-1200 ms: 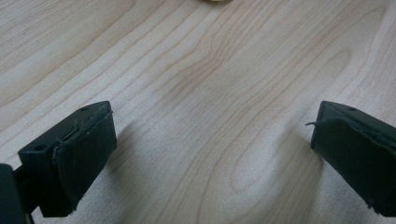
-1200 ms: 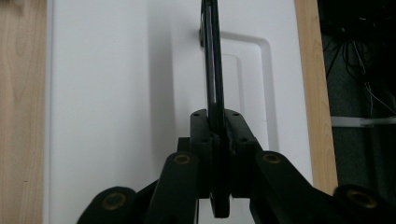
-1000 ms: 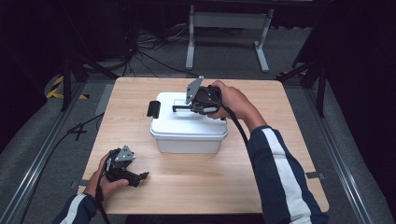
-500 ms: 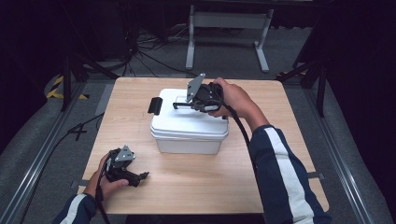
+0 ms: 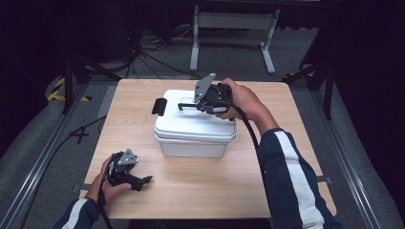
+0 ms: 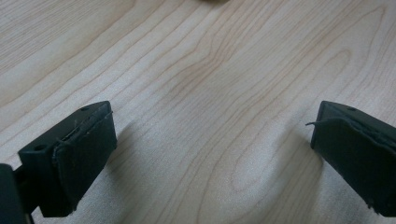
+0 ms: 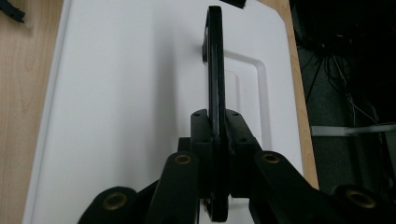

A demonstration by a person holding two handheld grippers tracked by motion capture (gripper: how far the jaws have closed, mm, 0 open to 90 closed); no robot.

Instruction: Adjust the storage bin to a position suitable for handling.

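Gripping the black handle [image 7: 215,70] of the white lidded box [image 5: 193,125], the right gripper [image 5: 206,98] was held above the lid, its jaws closed tight on the handle's thin bar, as was seen in the right gripper view. The handle was raised upright from the lid [image 7: 140,93]. The box was placed near the middle of the wooden table [image 5: 205,186], with a black latch [image 5: 158,106] seen at its left end. The left gripper [image 5: 138,180] was rested on the table near the front left corner, well apart from the box, and was held by the left hand [image 5: 111,183]. Its jaws were spread wide over bare wood, with nothing held between them, as was seen in the left gripper view.
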